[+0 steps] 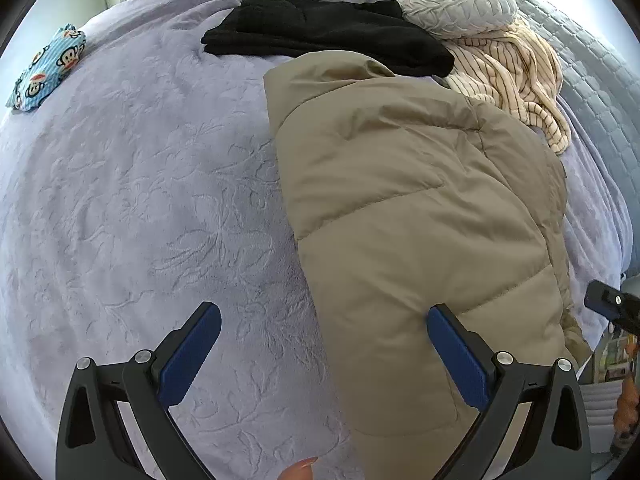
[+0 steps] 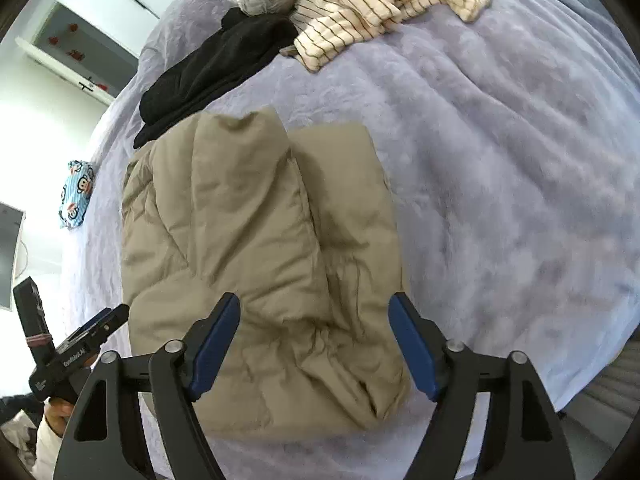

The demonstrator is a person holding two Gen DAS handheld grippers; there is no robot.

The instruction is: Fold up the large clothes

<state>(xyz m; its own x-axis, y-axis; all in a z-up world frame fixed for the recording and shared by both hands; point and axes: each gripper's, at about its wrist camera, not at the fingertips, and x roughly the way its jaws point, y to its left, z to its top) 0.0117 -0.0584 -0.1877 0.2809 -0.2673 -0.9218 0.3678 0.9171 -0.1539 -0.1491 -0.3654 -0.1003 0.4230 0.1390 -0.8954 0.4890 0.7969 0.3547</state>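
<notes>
Tan puffer jacket lies folded on the lavender bedspread, its far end touching the black garment — striped cream top and grey cushion sit just beyond that, the blue monkey-print item well off the jacket's left side. Left gripper jaws spread wide, nothing pinched, straddling the jacket's left edge with one pad over the jacket and one over bare bedspread. Right gripper jaws apart above the jacket's near end — not touching it.
</notes>
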